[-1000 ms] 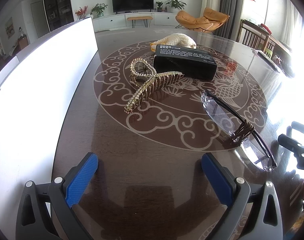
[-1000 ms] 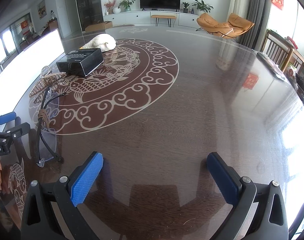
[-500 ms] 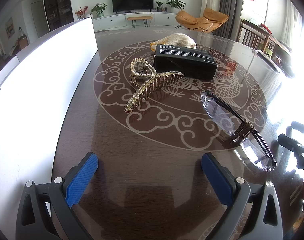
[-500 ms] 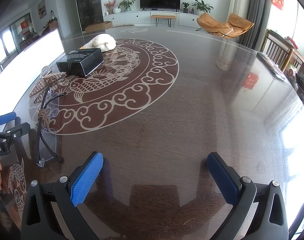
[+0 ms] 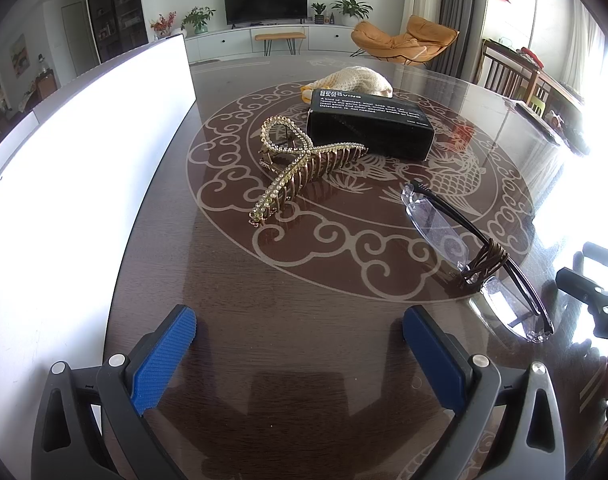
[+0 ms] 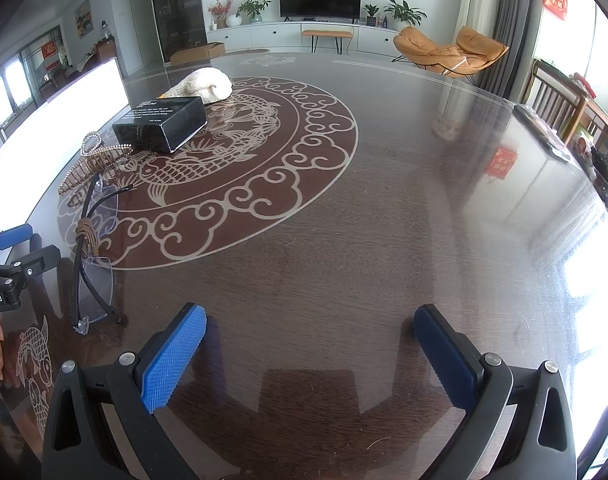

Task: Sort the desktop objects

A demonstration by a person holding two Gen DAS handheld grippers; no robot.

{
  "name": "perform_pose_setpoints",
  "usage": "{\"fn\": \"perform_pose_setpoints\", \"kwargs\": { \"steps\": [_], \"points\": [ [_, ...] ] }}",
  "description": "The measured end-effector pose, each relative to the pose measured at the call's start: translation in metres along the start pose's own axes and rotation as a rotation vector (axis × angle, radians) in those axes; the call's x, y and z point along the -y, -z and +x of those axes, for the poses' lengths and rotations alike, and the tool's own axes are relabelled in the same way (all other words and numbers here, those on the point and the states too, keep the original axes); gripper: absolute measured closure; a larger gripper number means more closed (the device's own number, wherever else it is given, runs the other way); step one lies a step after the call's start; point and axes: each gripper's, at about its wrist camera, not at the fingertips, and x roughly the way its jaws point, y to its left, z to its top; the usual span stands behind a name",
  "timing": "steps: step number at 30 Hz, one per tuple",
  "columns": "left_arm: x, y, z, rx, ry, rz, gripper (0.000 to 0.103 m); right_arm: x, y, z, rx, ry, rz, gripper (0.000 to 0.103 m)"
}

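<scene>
On the dark glass-topped table [image 5: 287, 300] lie a gold rhinestone hair claw [image 5: 299, 164], a black box with white print [image 5: 370, 124], a cream cloth pouch [image 5: 354, 80] behind it, and rimless glasses with a brown woven band [image 5: 476, 256]. My left gripper [image 5: 299, 340] is open and empty, low over the table, short of the hair claw. My right gripper [image 6: 310, 344] is open and empty over bare table. The right wrist view shows the glasses [image 6: 89, 256], hair claw [image 6: 93, 162], box [image 6: 161, 122] and pouch [image 6: 205, 84] at its left.
A tall white panel [image 5: 71, 168] stands along the table's left side. The left gripper's body [image 6: 11, 268] shows at the right view's left edge. Wooden chairs [image 6: 560, 108] stand at the table's far right edge.
</scene>
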Motion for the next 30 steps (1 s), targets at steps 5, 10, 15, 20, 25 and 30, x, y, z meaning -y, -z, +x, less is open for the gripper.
{"fn": "perform_pose_setpoints", "kwargs": {
  "steps": [5, 10, 15, 20, 25, 30],
  "points": [
    [0.0, 0.0, 0.0, 0.0, -0.001, 0.0, 0.0, 0.0, -0.001, 0.001, 0.0, 0.0, 0.0, 0.0],
    [-0.001, 0.0, 0.0, 0.0, 0.0, 0.0, 0.0, 0.0, 0.0, 0.0, 0.0, 0.0, 0.0, 0.0],
    [0.0, 0.0, 0.0, 0.0, -0.001, 0.0, 0.0, 0.001, 0.0, 0.0, 0.0, 0.0, 0.0, 0.0],
    [0.0, 0.0, 0.0, 0.0, -0.001, 0.0, 0.0, 0.001, -0.001, 0.001, 0.0, 0.0, 0.0, 0.0],
    [0.0, 0.005, -0.004, -0.005, 0.0, 0.004, 0.0, 0.001, 0.0, 0.001, 0.0, -0.001, 0.0, 0.0],
    [0.0, 0.001, -0.018, 0.071, -0.064, 0.048, 0.0, 0.002, 0.0, 0.001, 0.0, -0.001, -0.001, 0.0]
  ]
}}
